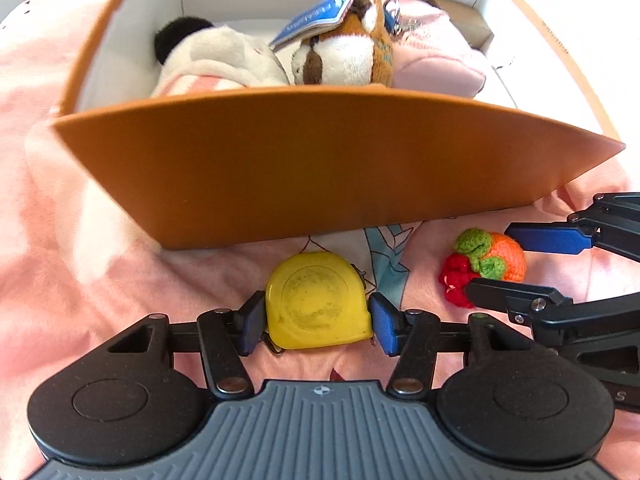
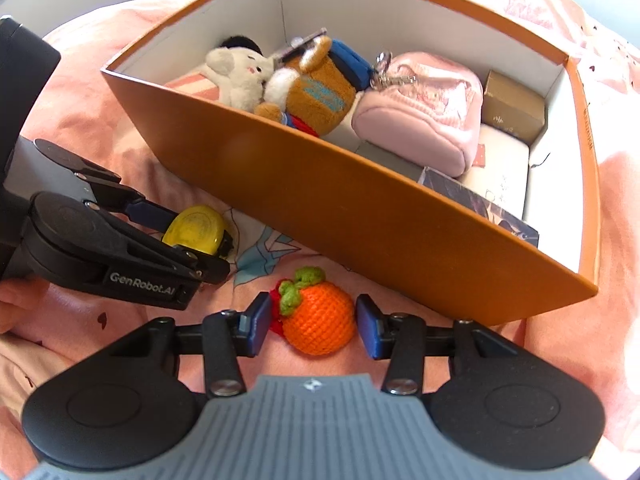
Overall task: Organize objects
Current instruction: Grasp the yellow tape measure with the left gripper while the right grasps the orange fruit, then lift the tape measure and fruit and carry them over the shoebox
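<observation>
A yellow tape measure (image 1: 320,304) lies on the pink bedspread just in front of the orange box (image 1: 320,160). My left gripper (image 1: 316,320) has both blue pads pressed against its sides. To its right sits a crochet orange (image 2: 320,320) with green leaves and a red knitted piece attached. My right gripper (image 2: 312,320) is closed around it, a pad against each side. In the right wrist view the left gripper (image 2: 200,240) comes in from the left over the tape measure (image 2: 196,228).
The orange box (image 2: 360,208) with white inner walls holds a white plush (image 2: 236,76), a brown plush (image 2: 316,96), a pink pouch (image 2: 424,120), a small brown carton (image 2: 514,108) and flat cards. A hand (image 2: 16,304) shows at the left edge. Wrinkled pink bedding surrounds everything.
</observation>
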Demonstrator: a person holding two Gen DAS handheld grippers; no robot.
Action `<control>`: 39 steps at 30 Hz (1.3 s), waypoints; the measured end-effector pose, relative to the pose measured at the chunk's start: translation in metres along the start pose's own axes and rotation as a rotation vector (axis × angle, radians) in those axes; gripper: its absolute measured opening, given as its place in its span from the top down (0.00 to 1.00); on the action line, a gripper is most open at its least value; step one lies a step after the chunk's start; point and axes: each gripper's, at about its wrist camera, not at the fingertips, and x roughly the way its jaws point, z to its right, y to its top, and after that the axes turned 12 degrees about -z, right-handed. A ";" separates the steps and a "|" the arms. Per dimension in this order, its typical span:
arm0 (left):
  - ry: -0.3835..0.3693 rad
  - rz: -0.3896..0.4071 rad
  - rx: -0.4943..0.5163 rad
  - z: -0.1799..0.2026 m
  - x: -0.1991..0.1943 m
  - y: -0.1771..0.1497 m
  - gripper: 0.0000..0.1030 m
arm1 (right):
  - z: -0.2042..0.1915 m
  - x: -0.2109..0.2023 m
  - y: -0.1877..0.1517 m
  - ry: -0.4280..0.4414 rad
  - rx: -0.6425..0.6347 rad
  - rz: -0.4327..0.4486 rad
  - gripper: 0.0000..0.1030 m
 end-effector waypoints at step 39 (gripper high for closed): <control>0.318 0.079 0.753 0.022 -0.066 0.148 0.39 | 0.061 -0.045 0.169 0.205 0.118 0.193 0.55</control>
